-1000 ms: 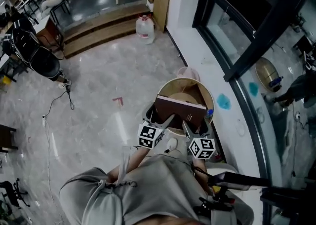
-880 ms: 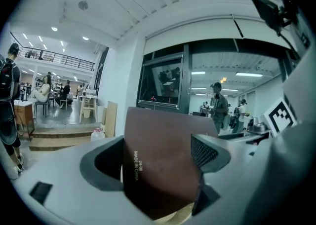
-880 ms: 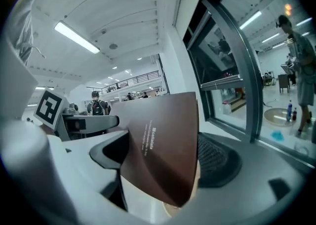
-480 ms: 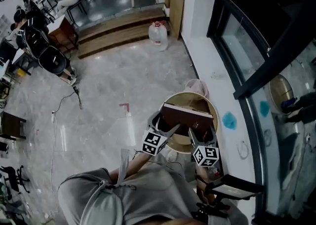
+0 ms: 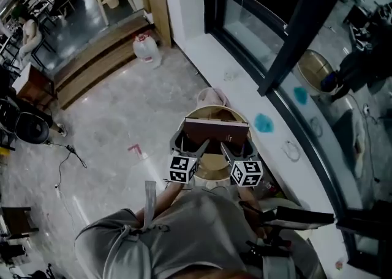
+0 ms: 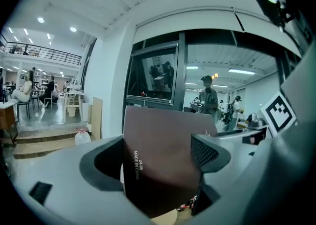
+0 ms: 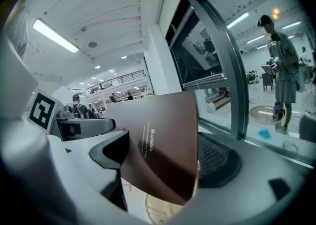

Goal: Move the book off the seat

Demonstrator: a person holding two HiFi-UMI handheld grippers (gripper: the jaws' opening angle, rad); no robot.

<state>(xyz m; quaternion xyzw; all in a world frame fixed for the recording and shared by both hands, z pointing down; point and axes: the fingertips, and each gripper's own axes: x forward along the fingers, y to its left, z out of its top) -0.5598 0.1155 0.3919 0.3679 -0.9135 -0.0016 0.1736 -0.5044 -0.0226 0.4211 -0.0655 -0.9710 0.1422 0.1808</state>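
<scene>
A dark brown book (image 5: 215,132) is held up on edge over the round wooden seat (image 5: 211,168) of a stool. My left gripper (image 5: 199,147) grips its lower left part and my right gripper (image 5: 226,148) its lower right part. In the left gripper view the book (image 6: 163,165) fills the gap of the left gripper (image 6: 158,160), jaws pressed on both of its sides. The right gripper view shows the book (image 7: 163,140) tilted, with the right gripper (image 7: 165,157) shut on it. Part of the pale seat (image 7: 158,209) shows below the book.
A white window ledge (image 5: 242,85) with a blue stain (image 5: 264,123) runs along the right, under dark glazing. A pink object (image 5: 211,96) lies just beyond the stool. A water jug (image 5: 147,49) and wooden steps (image 5: 92,66) stand farther off, and a black chair (image 5: 24,128) at the left.
The head view has swung, so the floor and window sit differently in frame. The book stays gripped by both grippers over the stool's seat.
</scene>
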